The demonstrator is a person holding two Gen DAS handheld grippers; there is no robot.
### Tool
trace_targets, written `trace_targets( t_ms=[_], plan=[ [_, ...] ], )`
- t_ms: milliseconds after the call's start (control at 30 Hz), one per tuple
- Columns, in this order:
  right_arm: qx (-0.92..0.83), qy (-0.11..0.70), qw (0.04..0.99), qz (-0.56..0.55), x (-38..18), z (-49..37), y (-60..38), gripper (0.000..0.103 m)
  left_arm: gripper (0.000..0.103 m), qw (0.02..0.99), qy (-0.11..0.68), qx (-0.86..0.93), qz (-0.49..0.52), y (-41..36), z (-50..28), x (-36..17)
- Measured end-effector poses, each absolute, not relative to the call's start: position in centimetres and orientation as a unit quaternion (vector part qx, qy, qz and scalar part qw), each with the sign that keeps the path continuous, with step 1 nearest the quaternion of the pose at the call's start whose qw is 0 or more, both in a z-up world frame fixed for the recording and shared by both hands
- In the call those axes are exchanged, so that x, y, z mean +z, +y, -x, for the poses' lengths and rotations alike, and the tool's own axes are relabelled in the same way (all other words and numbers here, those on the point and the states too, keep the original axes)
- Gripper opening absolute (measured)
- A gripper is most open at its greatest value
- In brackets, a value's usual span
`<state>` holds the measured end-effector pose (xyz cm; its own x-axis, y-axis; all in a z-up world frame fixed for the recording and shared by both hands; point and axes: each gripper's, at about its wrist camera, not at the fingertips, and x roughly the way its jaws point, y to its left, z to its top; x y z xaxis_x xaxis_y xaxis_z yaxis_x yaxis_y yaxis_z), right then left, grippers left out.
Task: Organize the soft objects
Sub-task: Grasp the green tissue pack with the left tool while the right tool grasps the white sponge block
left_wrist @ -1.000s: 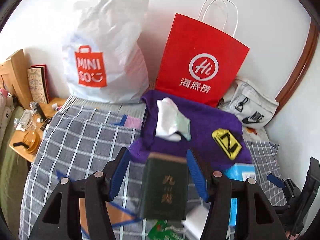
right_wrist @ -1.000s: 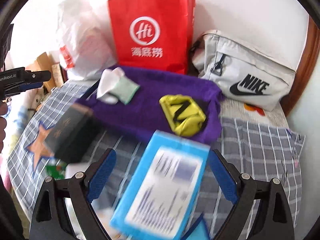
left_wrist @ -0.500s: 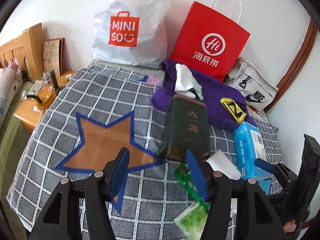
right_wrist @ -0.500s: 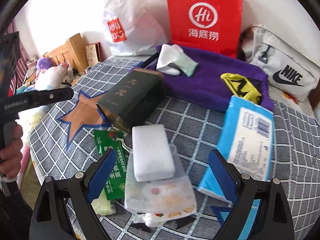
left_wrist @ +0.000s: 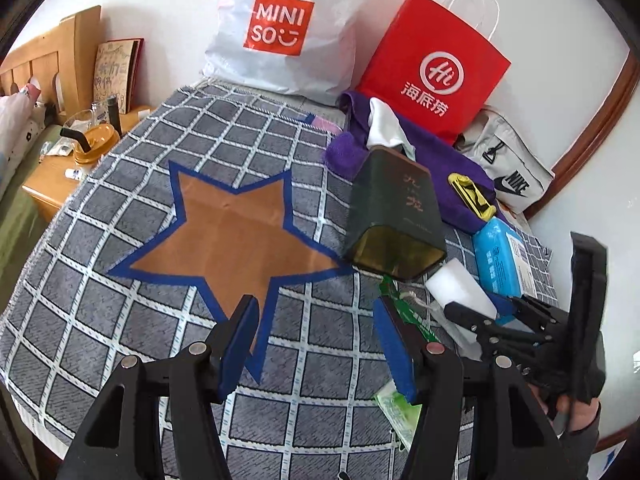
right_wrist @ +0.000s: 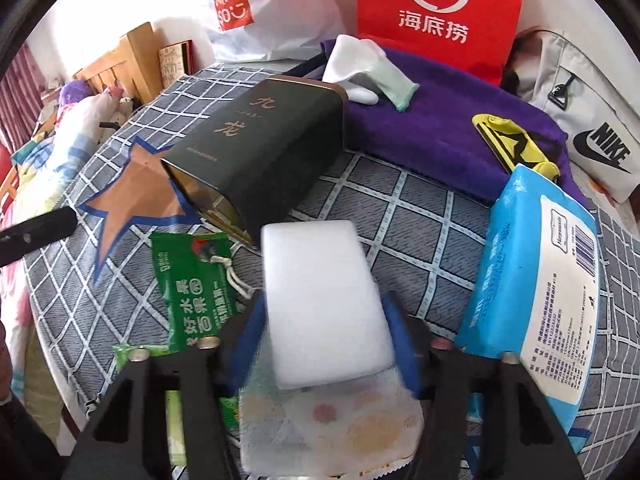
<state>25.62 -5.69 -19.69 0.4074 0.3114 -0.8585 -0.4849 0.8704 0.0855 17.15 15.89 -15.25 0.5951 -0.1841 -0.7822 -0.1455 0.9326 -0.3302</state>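
A white foam sponge (right_wrist: 326, 304) lies on a printed wipe packet (right_wrist: 332, 428), and my right gripper (right_wrist: 324, 344) has its blue pads on both sides of the sponge, closed onto it. The sponge also shows in the left wrist view (left_wrist: 460, 292). A blue tissue pack (right_wrist: 532, 292) lies to its right. A purple towel (right_wrist: 440, 124) at the back carries white-green socks (right_wrist: 368, 72) and a yellow-black item (right_wrist: 516, 144). My left gripper (left_wrist: 316, 344) is open and empty above the checked blanket, near the orange star (left_wrist: 236, 236).
A dark green tin box (right_wrist: 256, 148) lies on its side beside a green sachet (right_wrist: 192, 288). A red paper bag (right_wrist: 436, 12), a white Miniso bag (left_wrist: 280, 28) and a grey Nike pouch (right_wrist: 592, 120) stand at the wall. A wooden nightstand (left_wrist: 60, 168) is at left.
Both grippers pulled back from the far wall toward the near edge of the bed. My right gripper came down around the white sponge and closed on it. The left gripper stayed open.
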Motion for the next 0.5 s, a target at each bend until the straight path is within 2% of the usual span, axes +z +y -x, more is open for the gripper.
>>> trace_targets(
  t_ms=[500],
  plan=[
    [0.238, 0.427, 0.872, 0.027, -15.0, -18.4, -12.3, 0.055, 0.059, 0.857, 0.491, -0.047, 0.151, 10.3, -14.7, -17.4]
  ],
)
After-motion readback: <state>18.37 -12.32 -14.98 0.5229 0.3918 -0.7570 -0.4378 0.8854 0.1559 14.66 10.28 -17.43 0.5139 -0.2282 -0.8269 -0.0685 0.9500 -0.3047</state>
